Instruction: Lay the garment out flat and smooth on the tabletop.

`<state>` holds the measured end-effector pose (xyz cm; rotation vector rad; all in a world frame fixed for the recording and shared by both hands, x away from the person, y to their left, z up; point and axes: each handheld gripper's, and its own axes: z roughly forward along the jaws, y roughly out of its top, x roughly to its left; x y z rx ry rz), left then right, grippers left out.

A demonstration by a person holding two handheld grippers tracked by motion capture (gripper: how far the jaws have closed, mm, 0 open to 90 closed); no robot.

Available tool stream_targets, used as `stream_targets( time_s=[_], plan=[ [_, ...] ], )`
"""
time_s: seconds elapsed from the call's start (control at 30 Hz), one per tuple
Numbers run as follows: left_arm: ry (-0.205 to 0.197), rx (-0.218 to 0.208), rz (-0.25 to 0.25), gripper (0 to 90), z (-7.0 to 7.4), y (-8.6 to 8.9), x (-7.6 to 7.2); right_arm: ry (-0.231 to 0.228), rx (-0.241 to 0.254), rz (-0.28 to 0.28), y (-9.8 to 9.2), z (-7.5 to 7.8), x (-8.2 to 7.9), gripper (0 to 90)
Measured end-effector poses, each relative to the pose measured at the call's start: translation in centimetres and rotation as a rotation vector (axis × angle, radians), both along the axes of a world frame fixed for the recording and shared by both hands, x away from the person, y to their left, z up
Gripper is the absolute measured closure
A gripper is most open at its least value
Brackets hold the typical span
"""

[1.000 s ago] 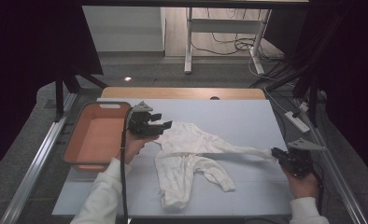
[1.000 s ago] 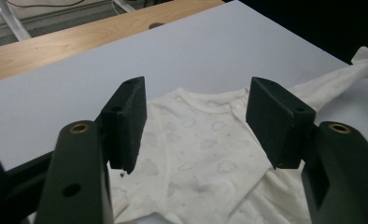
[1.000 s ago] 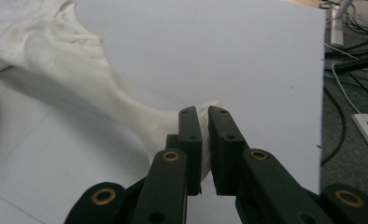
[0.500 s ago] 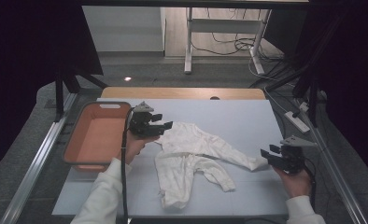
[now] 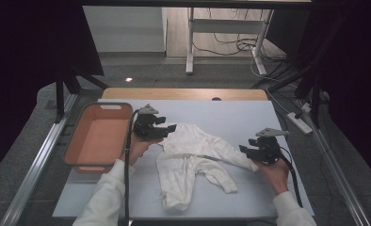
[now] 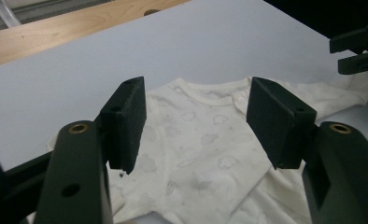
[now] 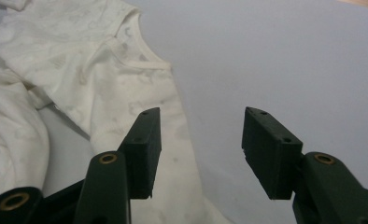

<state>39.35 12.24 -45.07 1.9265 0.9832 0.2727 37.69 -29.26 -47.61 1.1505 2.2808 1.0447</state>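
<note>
Your right gripper [image 5: 247, 150] has just been opening its fingers; the garment [image 5: 195, 160] sleeve lies under them, unpressed. Your left gripper [image 5: 170, 128] fingers stand wide above the collar, gripping nothing.

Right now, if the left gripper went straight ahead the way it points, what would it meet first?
Probably the white cloud-printed baby garment lying flat on the pale grey table: the left gripper is open and aimed down at its chest, just below the neckline. Depth is unclear.

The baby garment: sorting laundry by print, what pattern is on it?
The baby garment is cream-white with faint grey clouds, clearest in the left gripper view.

Garment's [image 6: 205, 154] lower part beyond frame edge
</note>
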Motion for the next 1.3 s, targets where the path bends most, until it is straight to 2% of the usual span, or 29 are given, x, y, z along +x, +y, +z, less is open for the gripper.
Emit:
stream_targets(
  time_s=[0.27,0.4,0.53,0.67,0.77,0.97,1.2,1.3],
  plan=[
    [0.007,0.003,-0.003,38.1,-0.2,-0.2,0.1,0.058,-0.027,0.027,2.0,-1.5,1.4,45.5],
    [0.008,0.005,-0.006,38.1,-0.3,-0.3,0.2,0.078,-0.059,0.033,2.7,-2.3,2.2,45.6],
    [0.006,0.005,-0.005,38.1,-0.3,-0.3,0.1,0.099,-0.057,0.025,3.1,-3.1,3.4,45.6],
    [0.005,-0.016,-0.015,38.1,-0.1,-0.3,0.0,0.111,-0.086,0.034,3.5,-3.7,3.6,45.8],
    [0.0,-0.009,-0.021,37.8,0.0,-0.5,-0.1,0.118,-0.097,0.035,3.5,-3.8,3.6,47.8],
    [-0.005,-0.011,-0.018,37.8,0.2,-0.4,-0.2,0.114,-0.114,0.051,3.6,-3.8,3.4,57.9],
    [-0.002,-0.009,-0.017,37.7,0.2,-0.3,-0.4,0.13,-0.1,0.077,3.6,-3.7,3.4,83.0],
    [-0.002,-0.004,-0.015,37.6,0.2,-0.3,-0.5,0.125,-0.099,0.088,3.6,-3.7,3.4,87.6]
  ],
)
